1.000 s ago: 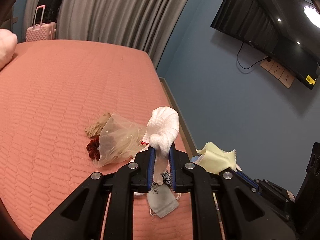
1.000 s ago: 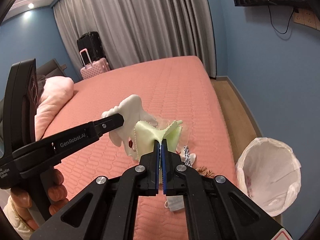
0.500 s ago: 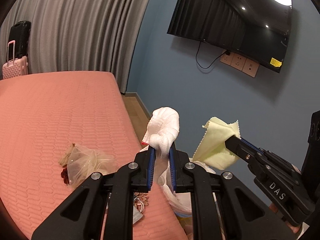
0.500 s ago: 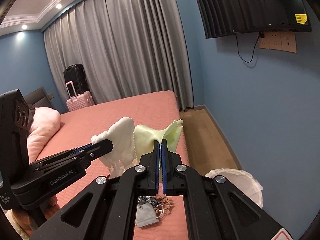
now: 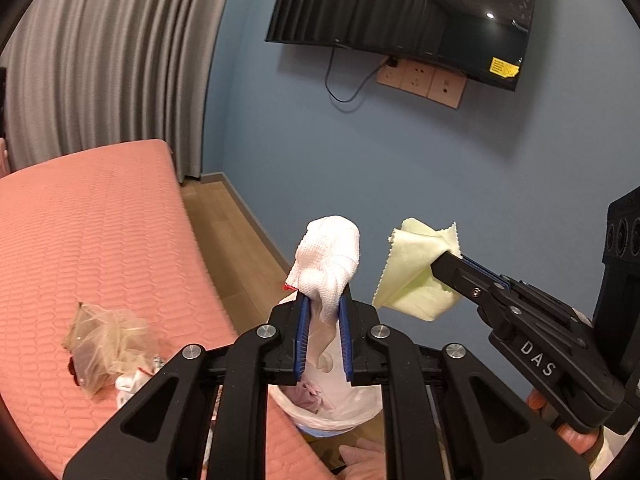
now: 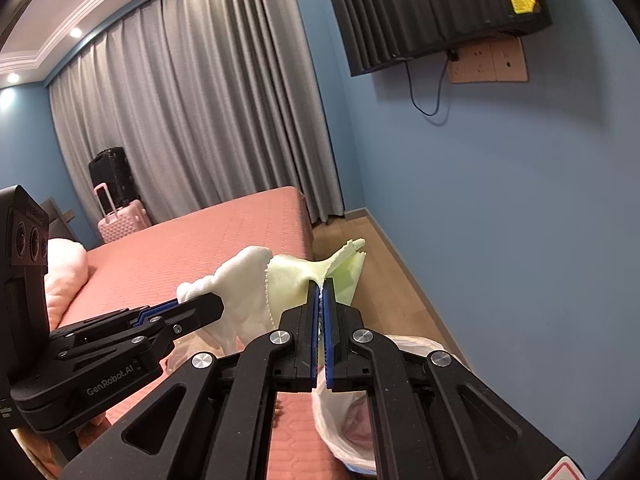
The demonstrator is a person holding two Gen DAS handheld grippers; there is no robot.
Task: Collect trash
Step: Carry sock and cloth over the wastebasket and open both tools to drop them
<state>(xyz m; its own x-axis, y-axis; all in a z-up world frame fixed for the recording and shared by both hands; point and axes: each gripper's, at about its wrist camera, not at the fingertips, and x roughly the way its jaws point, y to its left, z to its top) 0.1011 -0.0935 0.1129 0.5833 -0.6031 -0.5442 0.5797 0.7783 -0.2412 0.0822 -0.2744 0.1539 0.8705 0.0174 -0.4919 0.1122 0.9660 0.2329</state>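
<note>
My left gripper [image 5: 323,300] is shut on a white knitted cloth [image 5: 329,250] and holds it in the air over a trash bin lined with a white bag [image 5: 332,408] beside the bed. My right gripper [image 6: 319,286] is shut on a pale yellow cloth [image 6: 296,276], held just right of the white cloth. The yellow cloth [image 5: 416,272] and right gripper [image 5: 444,262] show in the left wrist view; the white cloth [image 6: 236,276] and left gripper [image 6: 218,302] show in the right wrist view. The bin [image 6: 352,424] lies below both.
A crumpled clear plastic bag [image 5: 106,340] with dark red bits and other small trash [image 5: 132,380] lies on the pink bed [image 5: 92,240]. A wall TV [image 5: 400,12], grey curtains [image 6: 192,128], suitcases [image 6: 116,200] and a pink pillow [image 6: 64,272] surround. A wood floor strip [image 5: 236,236] runs along the blue wall.
Both grippers have swung right from above the bed to above the bin at the bedside, each still holding its cloth. The trash on the bed now lies to the left.
</note>
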